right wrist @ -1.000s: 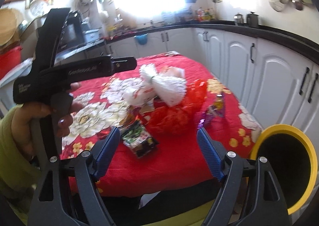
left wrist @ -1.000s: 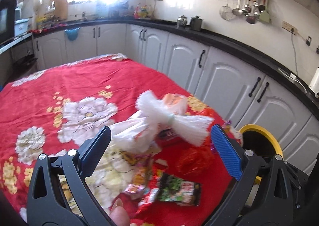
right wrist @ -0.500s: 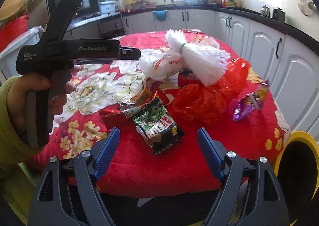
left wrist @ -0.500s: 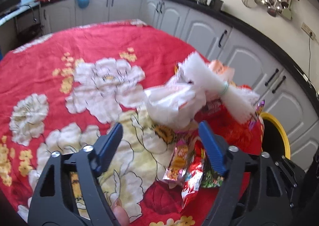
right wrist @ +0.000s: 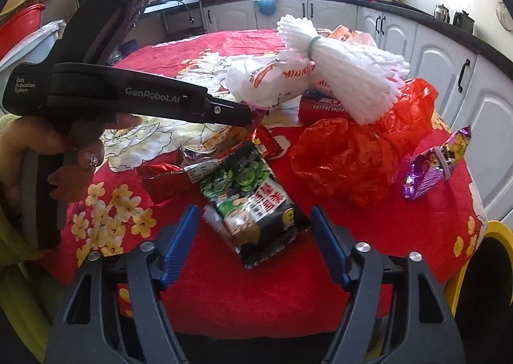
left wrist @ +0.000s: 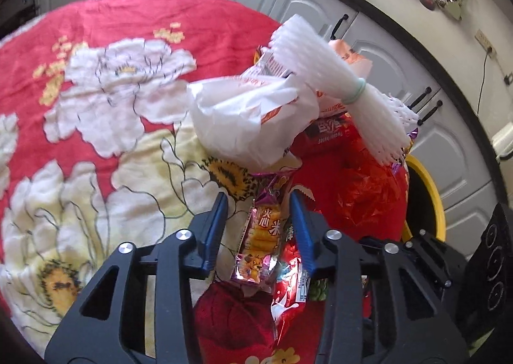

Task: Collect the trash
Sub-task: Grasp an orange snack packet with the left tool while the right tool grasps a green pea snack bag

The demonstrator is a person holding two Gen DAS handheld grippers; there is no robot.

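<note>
Foam bundle (right wrist: 340, 75) lies on paper bag (right wrist: 266, 81); snack packet (right wrist: 253, 200) before them; bin (right wrist: 481, 271) right.

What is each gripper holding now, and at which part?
Nothing is gripped yet. The left gripper, just closing, straddles the orange snack wrapper mid-length. The right gripper, also closing, straddles the green pea packet, pads apart.

**Both grippers lowered onto the wrapper pile; jaws narrowing**

Left gripper (left wrist: 259, 223): has come down from above the pile to the near edge of the litter; jaws have just been closing from wide to a narrow gap, now flanking an orange-and-purple snack wrapper (left wrist: 261, 235) that lies between them, pads not visibly pressing on it.

Right gripper (right wrist: 255, 240): has moved in and down toward the worktop (right wrist: 368, 251); jaws have just been closing slightly, now standing either side of the near end of a green-and-black snack packet (right wrist: 253, 200).
</note>
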